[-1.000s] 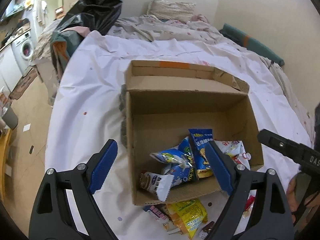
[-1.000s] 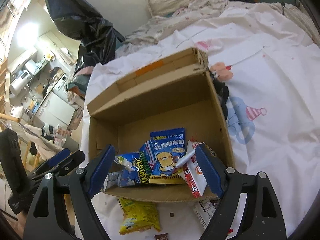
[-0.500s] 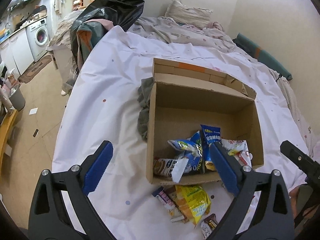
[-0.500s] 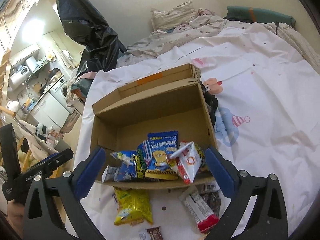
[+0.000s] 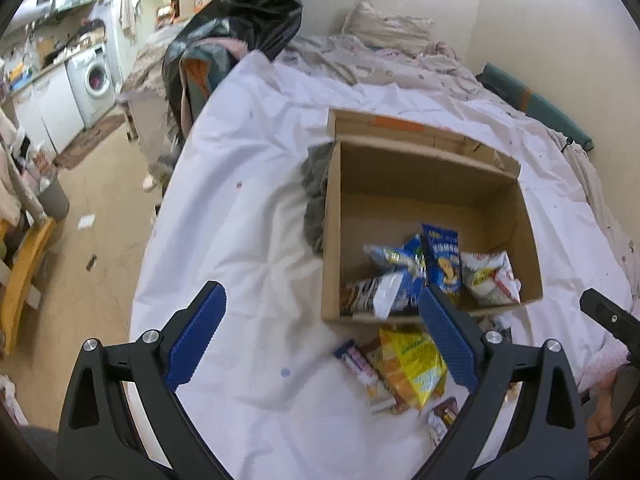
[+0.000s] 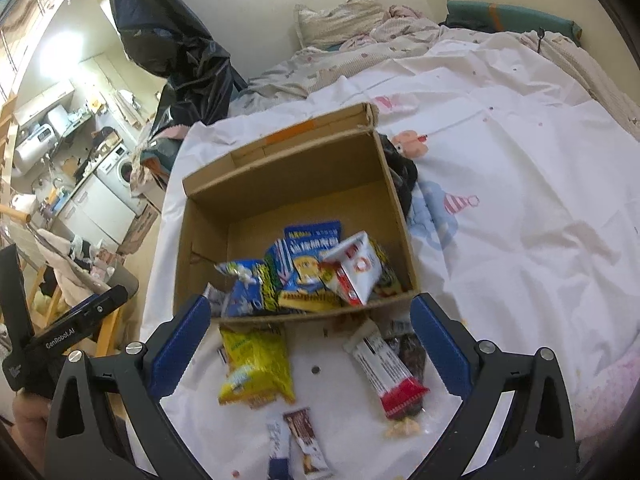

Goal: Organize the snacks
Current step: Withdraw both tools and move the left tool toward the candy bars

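An open cardboard box point(image 5: 524, 216) point(image 6: 200, 240) sits on a white bedsheet and holds several snack packets, among them a blue one point(image 5: 442, 260) point(image 6: 314, 256) and a white-and-red one point(image 6: 354, 270). Outside its near wall lie a yellow packet point(image 5: 412, 360) point(image 6: 256, 366), a white-and-red bar point(image 6: 386, 368) and small chocolate bars point(image 6: 306, 436). My left gripper point(image 5: 320, 344) is open and empty, above the sheet left of the box. My right gripper point(image 6: 310, 350) is open and empty, above the loose snacks.
The bed's left edge point(image 5: 160, 240) drops to the floor. A dark cloth point(image 5: 314, 196) lies against the box's side. A black bag point(image 6: 176, 52) and pillows point(image 6: 340, 20) lie at the far end. A washing machine point(image 5: 94, 78) stands far left.
Both grippers have pulled back and up from the box, still open and empty. More loose snacks in front of the box have come into view. The left gripper also shifted left.
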Tool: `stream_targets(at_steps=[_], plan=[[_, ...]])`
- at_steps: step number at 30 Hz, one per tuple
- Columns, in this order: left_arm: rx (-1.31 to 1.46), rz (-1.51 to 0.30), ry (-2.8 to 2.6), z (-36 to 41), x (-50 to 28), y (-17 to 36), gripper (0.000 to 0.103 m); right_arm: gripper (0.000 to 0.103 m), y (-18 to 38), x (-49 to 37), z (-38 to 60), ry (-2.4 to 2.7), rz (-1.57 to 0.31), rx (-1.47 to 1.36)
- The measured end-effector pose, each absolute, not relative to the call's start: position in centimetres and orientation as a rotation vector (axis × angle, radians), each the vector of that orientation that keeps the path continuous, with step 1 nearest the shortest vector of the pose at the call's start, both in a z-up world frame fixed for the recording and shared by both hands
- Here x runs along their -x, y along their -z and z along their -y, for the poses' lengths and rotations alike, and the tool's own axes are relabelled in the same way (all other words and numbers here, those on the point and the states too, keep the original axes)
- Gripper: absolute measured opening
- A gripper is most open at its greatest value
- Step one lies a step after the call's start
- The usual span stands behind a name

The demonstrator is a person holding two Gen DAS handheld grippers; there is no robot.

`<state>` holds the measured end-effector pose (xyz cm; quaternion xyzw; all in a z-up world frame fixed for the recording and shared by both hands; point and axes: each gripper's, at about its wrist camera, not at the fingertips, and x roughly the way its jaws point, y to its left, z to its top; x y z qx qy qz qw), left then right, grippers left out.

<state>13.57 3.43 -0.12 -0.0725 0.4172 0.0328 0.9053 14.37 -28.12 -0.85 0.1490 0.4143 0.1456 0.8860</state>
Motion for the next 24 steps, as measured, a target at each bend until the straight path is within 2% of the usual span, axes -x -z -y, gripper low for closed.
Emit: stream_targets(at_steps=[5, 17, 24], plan=[[0.152, -0.878, -0.135, -4.0, -12.6, 1.1, 0.096, 0.102, 2.1, -13.8, 28.8, -0.277, -0.906, -0.284], [0.170, -1.079, -0.012, -0.2, -12.8, 6.0, 0.095, 0.102, 4.2, -14.4, 31.1, -0.227, -1.004, -0.412], [0.197, -1.270, 0.115, 4.1, -11.1, 10.2, 0.078, 0.102, 4.9, -15.2, 30.9, -0.218, -1.038, -0.433]])
